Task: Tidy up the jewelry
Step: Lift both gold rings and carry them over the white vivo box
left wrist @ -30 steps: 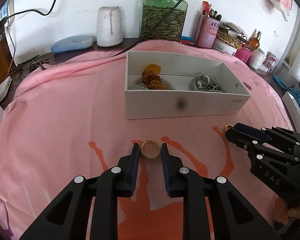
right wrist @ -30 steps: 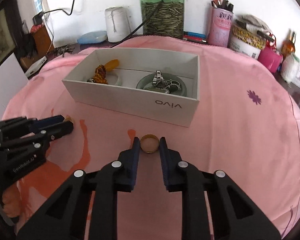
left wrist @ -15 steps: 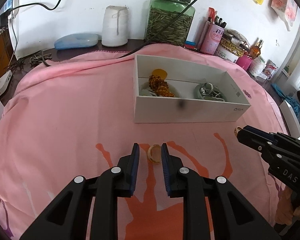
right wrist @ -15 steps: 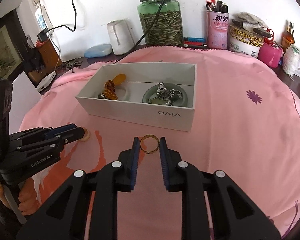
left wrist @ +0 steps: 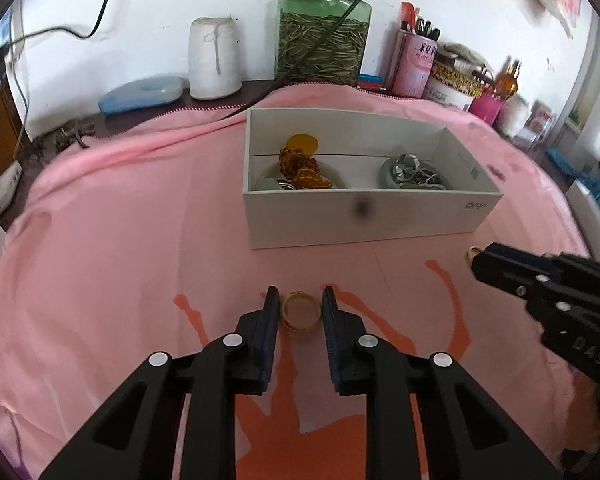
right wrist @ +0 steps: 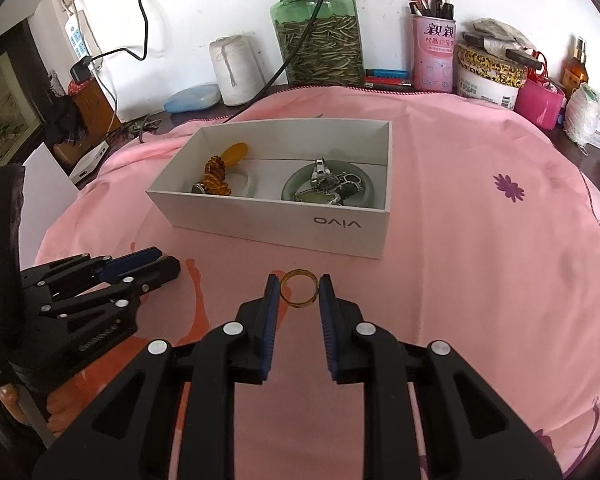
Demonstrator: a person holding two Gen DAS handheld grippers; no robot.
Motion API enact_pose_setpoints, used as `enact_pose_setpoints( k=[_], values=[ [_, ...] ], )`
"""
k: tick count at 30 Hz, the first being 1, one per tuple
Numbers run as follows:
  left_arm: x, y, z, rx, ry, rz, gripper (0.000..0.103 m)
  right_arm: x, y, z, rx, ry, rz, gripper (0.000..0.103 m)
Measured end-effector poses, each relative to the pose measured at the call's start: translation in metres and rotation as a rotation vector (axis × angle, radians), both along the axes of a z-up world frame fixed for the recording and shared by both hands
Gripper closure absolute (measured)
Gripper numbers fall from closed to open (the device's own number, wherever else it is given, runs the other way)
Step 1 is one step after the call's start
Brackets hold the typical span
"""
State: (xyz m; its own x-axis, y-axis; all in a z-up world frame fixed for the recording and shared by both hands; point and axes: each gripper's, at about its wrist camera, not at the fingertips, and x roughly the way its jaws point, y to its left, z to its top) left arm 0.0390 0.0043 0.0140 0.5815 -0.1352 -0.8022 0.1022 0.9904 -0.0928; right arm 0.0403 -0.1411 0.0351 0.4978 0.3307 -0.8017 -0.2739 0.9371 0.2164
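A: Entry. Left gripper (left wrist: pixel 300 304) clamps a pale ring (left wrist: pixel 301 312) between its pads, jaws narrow, held above the pink cloth (left wrist: pixel 120 260).

B: And the right?

A: Right gripper (right wrist: pixel 299 290) pinches a gold ring (right wrist: pixel 299 289) the same way, pads touching it on both sides, band seen nearly face-on.

B: Where is the box from each?

A: White box (right wrist: pixel 284 224) sits ahead of both tips, near but apart. From the left gripper it lies ahead and slightly right; from the right gripper, straight ahead and a bit left.

B: Contents?

A: Amber beads (left wrist: pixel 300 168) in the end nearer the left gripper, on a pale bangle (right wrist: pixel 246 184). Silver pieces (right wrist: pixel 328 184) on a green dish (right wrist: pixel 292 190) at the other end.

B: Grippers relative to each other?

A: Side by side, well apart, both aimed at the box. In the left view, the gold ring shows at the right tips.

B: Beyond the box?

A: Green jar (left wrist: pixel 324 36), white spool (left wrist: pixel 214 58), pink can (right wrist: pixel 434 54) along the wall.
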Motion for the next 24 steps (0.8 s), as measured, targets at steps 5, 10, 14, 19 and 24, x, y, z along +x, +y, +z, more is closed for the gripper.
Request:
enact_pose_setpoints(
  k=[5,10,14,19,24],
  values=[
    [-0.009,0.002,0.014,-0.023,-0.051,0.002,0.081,-0.002,-0.001,0.003,0.014,-0.004,0.003,0.084],
    [-0.009,-0.006,0.009,0.008,-0.036,-0.016,0.081,-0.005,0.006,0.002,-0.008,-0.008,0.021,0.084],
    [-0.008,-0.011,0.002,0.031,-0.020,-0.025,0.081,-0.004,0.012,-0.007,-0.041,0.012,0.032,0.084],
    [-0.008,-0.017,-0.003,0.067,-0.009,-0.039,0.081,-0.006,0.019,-0.015,-0.082,0.016,0.041,0.083],
    [-0.011,-0.020,-0.003,0.090,-0.019,-0.047,0.081,-0.006,0.018,-0.015,-0.073,0.020,0.036,0.083]
  ],
)
